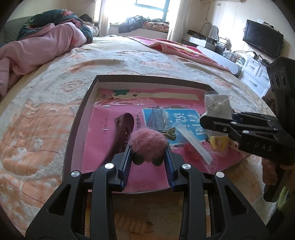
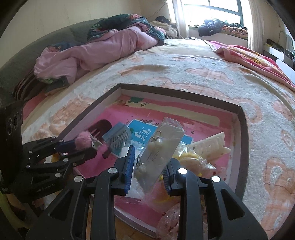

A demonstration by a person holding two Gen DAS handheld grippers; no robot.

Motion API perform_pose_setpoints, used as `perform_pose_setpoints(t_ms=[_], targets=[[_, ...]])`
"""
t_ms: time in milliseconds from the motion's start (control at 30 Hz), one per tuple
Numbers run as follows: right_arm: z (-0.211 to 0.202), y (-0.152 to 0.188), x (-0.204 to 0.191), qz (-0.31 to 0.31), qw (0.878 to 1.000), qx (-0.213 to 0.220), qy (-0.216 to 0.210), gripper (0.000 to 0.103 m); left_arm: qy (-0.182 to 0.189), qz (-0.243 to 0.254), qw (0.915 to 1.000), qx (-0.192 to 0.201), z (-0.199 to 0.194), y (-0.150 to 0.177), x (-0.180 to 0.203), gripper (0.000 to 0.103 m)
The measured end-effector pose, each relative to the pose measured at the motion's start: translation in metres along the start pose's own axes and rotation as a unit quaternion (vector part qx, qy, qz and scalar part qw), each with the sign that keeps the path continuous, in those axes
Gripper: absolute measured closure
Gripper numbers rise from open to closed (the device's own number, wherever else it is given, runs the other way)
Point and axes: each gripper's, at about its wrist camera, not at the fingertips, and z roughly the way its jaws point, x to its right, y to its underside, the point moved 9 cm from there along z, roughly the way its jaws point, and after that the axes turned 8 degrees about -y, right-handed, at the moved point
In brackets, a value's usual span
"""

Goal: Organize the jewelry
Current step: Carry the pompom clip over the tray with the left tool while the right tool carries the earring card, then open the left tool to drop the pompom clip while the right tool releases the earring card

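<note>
left gripper (image 1: pixel 148 147): clamped on a pink pompom clip (image 1: pixel 147 144), held over the tray's (image 1: pixel 77 118) near edge.
right gripper (image 2: pixel 149 164): closed on a bagged earring card (image 2: pixel 160 149), above the tray's right side.
step: both pieces carried over the tray, not yet set down.
next: probably lower each onto bare tray floor, then release.

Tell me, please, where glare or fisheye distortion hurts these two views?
Left wrist view: the window is blown out white, and the box rim bows; the pink pompom clip stays sharp. Right wrist view: the window glares too, the bed curves, and the earring packet reads clearly.
</note>
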Motion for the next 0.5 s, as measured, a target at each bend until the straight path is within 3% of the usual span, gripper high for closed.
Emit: perform_pose_setpoints(t_ms=[367, 500], targets=[[0.0006, 0.0038, -0.0006, 0.0, 1.0, -0.003, 0.0, 0.065, -0.003, -0.003, 1.0, -0.003, 0.0019, -0.0002, -0.0007, 0.078], [-0.0029, 0.0014, -0.0019, -0.004, 1.0, 0.003, 0.004, 0.059, -0.005, -0.004, 1.0, -0.002, -0.0009, -0.0002, -0.0013, 0.073]])
